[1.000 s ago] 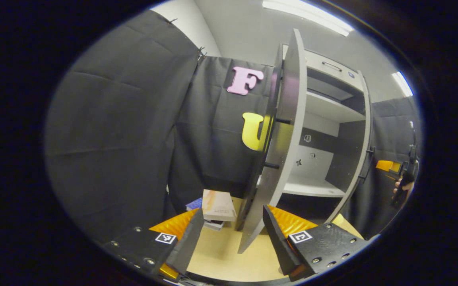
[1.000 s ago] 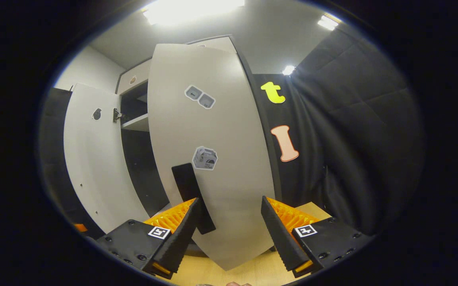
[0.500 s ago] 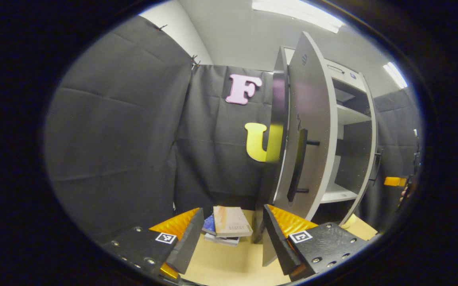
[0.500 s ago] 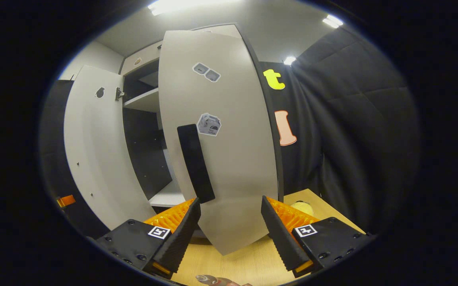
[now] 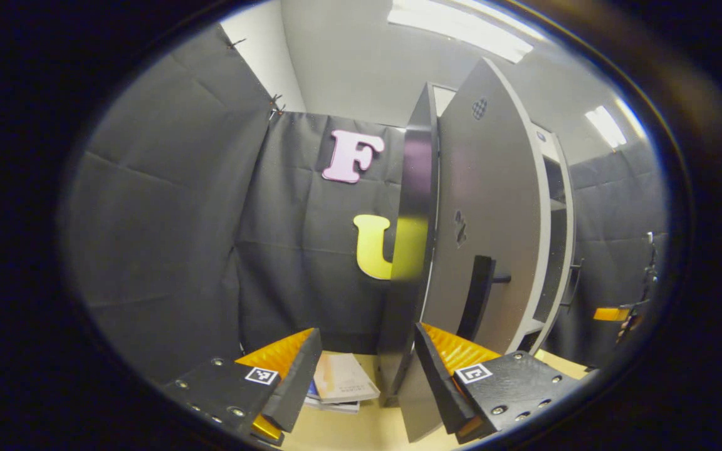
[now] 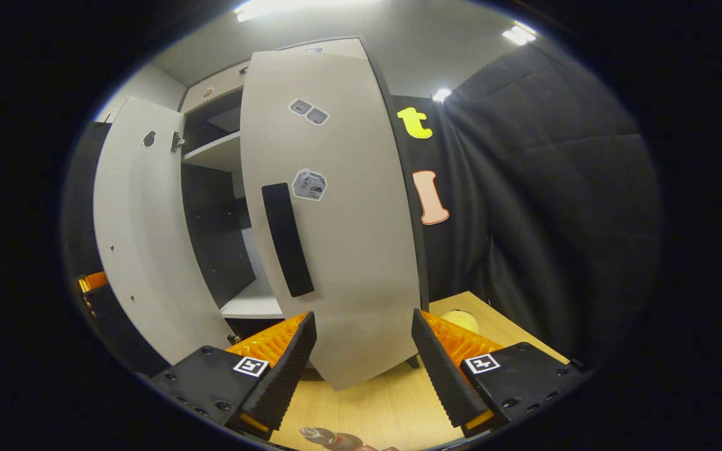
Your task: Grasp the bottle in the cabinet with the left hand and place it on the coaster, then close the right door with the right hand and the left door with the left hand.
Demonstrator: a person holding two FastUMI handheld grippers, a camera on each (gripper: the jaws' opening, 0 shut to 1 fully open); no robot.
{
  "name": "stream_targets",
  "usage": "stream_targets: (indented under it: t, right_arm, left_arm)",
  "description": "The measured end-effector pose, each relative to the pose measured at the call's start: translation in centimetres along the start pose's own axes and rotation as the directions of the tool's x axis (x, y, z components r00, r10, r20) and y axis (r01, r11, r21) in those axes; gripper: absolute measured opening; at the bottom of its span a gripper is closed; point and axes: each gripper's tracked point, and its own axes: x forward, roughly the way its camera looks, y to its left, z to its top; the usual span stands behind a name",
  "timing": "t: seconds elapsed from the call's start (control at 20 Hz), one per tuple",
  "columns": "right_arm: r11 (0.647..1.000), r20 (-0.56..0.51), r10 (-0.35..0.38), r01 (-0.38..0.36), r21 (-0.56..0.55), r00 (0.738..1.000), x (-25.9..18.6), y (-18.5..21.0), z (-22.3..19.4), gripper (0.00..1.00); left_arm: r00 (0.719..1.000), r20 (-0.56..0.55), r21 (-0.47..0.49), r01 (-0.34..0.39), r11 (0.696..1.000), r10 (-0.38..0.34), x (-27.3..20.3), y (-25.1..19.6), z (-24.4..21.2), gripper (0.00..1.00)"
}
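Both pairs of jaws stand spread wide with nothing between them: the left gripper [image 5: 366, 376] hangs in front of the tall grey cabinet's left door [image 5: 492, 225], whose lower corner reaches down beside its right-hand finger, and the right gripper [image 6: 364, 366] faces the grey right door [image 6: 336, 219], whose bottom edge hangs between its fingers without either one touching it that I can see. In the right gripper view both doors are partly open, and the gap between them shows the cabinet's inside [image 6: 226, 207]: a pale upper shelf [image 6: 214, 153] and a pale lower shelf [image 6: 254, 305] against dark walls, with nothing standing on the parts that show. The right door carries a black bar handle [image 6: 287, 239] and small grey stickers. The bottle (only its clear neck and top) [image 6: 323, 436] pokes in at the very bottom edge of the right gripper view, over the light wooden tabletop [image 6: 373, 407]; the coaster under it cannot be made out. A round yellow object [image 6: 459, 319] lies on the table behind the right-hand finger. In the left gripper view, a small stack of books [image 5: 339, 389] lies on the table beside the cabinet's dark side panel [image 5: 411, 250].
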Motion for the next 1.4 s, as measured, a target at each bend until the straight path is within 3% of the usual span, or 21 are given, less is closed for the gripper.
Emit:
stream_targets:
  t: [0.3, 0.5, 0.7, 0.85, 1.25, 1.35, 1.4]
  right_arm:
    - [0.998, 0.019, -0.066, 0.066, 0.001, 0.998, -0.8, -2.5, -0.1, 0.98]
    - [0.995, -0.005, -0.098, 0.098, 0.028, 0.995, -0.9, -4.1, -0.6, 0.98]
    - [0.992, -0.012, -0.118, 0.119, 0.042, 0.993, -0.9, -5.5, -0.6, 0.98]
    - [0.992, -0.026, -0.114, 0.115, 0.048, 0.993, -0.5, -6.7, -0.5, 0.98]
    - [0.996, -0.035, -0.064, 0.066, 0.068, 0.997, 1.5, -9.6, 0.4, 0.98]
    - [0.995, -0.046, -0.059, 0.063, 0.076, 0.997, 2.0, -10.9, 0.3, 0.98]
    - [0.995, -0.052, -0.06, 0.065, 0.081, 0.997, 2.2, -11.5, 0.2, 0.98]
  left_arm:
    - [0.998, -0.011, -0.006, 0.067, 0.998, -0.067, 2.3, -1.8, 0.8, 0.83]
    - [0.991, -0.04, 0.013, 0.127, 0.992, -0.126, 4.2, -3.8, 0.3, 0.86]
    - [0.991, -0.074, 0.062, 0.112, 0.992, -0.108, 4.6, -4.2, -0.6, 0.86]
    - [0.993, -0.083, 0.077, 0.089, 0.993, -0.083, 4.1, -4.6, -0.7, 0.93]
    - [0.995, -0.085, 0.001, 0.046, 0.999, -0.046, 2.8, -10.2, -1.8, 0.86]
    - [0.996, -0.078, -0.005, 0.037, 0.999, -0.038, 3.3, -11.8, -2.0, 0.87]
    - [0.998, -0.062, -0.008, 0.021, 1.0, -0.022, 3.3, -12.9, -1.9, 0.94]
